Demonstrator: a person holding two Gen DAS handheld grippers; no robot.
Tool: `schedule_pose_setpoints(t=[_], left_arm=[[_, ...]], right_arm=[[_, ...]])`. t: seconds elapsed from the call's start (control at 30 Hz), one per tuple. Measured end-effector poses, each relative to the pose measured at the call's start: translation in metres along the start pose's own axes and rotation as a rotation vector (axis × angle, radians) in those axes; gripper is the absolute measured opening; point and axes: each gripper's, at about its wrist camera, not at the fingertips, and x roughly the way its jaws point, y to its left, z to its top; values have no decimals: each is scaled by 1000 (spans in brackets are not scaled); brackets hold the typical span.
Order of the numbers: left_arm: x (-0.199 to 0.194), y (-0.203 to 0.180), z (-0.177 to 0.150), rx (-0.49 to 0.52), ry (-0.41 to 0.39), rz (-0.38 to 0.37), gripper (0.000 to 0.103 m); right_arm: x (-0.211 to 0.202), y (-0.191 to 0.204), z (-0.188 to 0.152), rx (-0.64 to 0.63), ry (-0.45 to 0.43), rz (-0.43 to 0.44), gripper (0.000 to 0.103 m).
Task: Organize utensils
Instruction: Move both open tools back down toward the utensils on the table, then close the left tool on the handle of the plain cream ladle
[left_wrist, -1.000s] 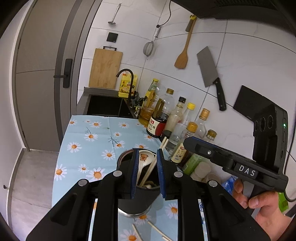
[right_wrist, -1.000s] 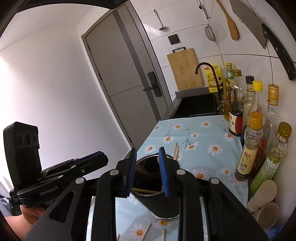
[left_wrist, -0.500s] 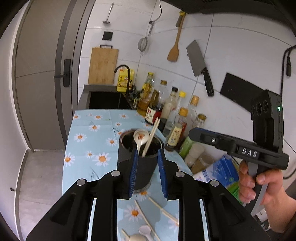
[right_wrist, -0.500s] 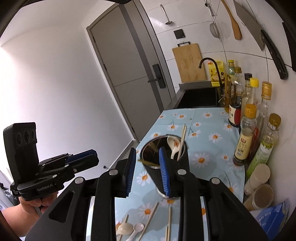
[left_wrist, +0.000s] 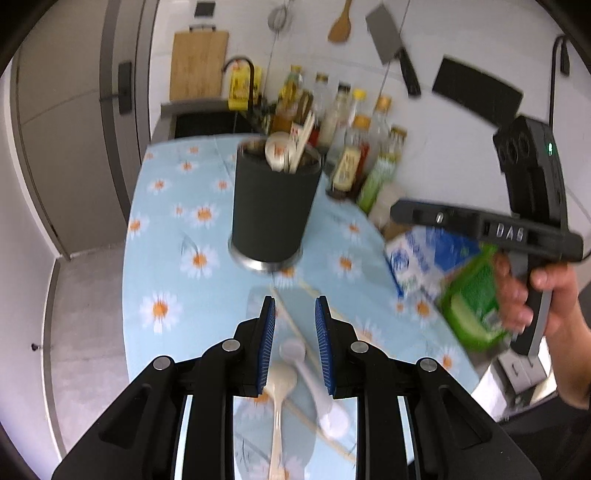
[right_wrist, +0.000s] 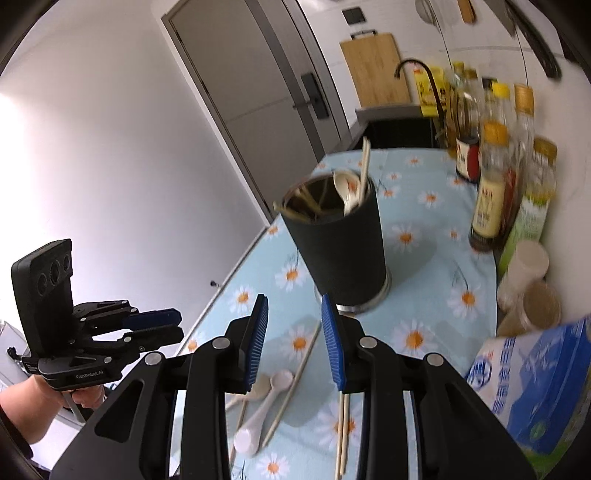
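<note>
Spoons (left_wrist: 284, 384) and chopsticks (right_wrist: 341, 428) loose on surface (left_wrist: 166, 258) before dark holder (left_wrist: 273, 206); left claw (left_wrist: 293, 314) released, empty above spoons; right claw (right_wrist: 293, 306) opening, empty.

Both views have been drawn back from the utensil holder (left_wrist: 273, 206), now upper centre; loose spoons (left_wrist: 295, 354) and chopsticks (right_wrist: 306, 350) are revealed below.

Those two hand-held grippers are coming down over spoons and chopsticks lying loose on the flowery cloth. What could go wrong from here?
The white spoon and beige spoon lie touching, with chopsticks alongside, so the left hand-held gripper might pinch two things together.

The right hand-held gripper, its jaws opening and empty, hangs close to the tall black holder; a bump might tip it.
</note>
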Motion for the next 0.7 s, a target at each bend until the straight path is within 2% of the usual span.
schedule_pose_setpoints(t=[0.17, 0.37, 0.7], left_arm=[[16, 7, -24, -15, 101, 0, 21], [39, 6, -52, 20, 234, 9, 21], [77, 12, -74, 14, 433, 4, 21]], right_arm=[[6, -6, -18, 19, 44, -5, 32], [15, -15, -38, 47, 103, -9, 32], [21, -24, -66, 97, 165, 5, 32]])
